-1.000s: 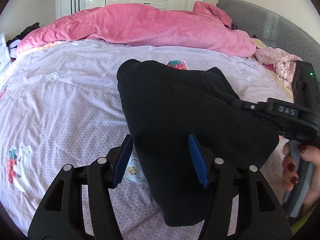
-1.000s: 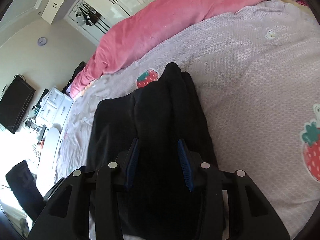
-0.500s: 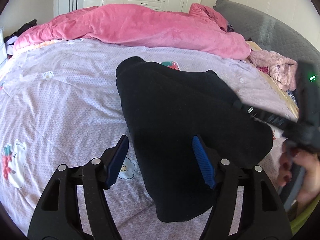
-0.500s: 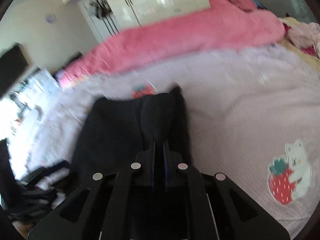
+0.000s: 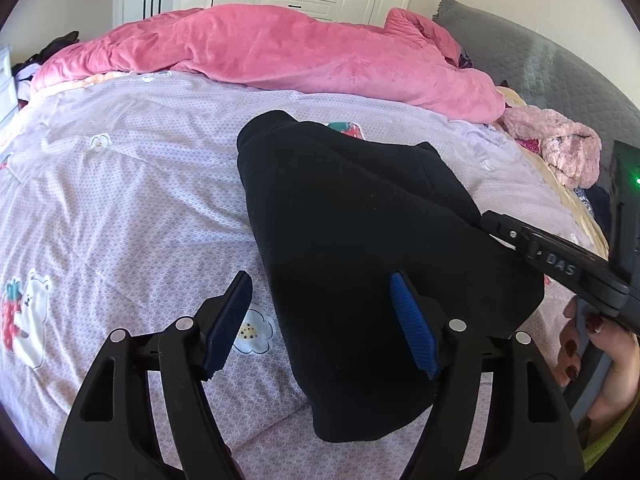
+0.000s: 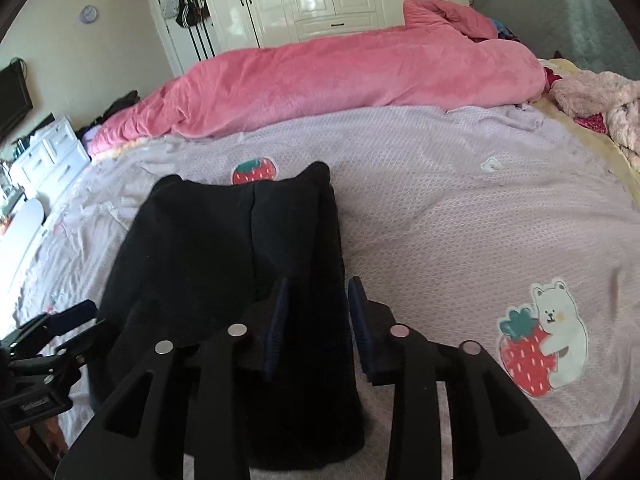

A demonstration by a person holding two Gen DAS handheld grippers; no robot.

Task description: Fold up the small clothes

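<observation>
The black garment (image 5: 360, 240) lies folded at the centre of the frame on the lilac bedspread (image 5: 120, 200). My left tongs (image 5: 320, 320) have just been opening and straddle its near left edge, pads clear. My right tongs (image 6: 316, 320) have just reopened, gripping nothing. Closing crooked could drag the top layer and undo the fold.

Left tool (image 5: 322, 320) jaws spread, right tool (image 6: 316, 320) jaws just reopened partway
</observation>
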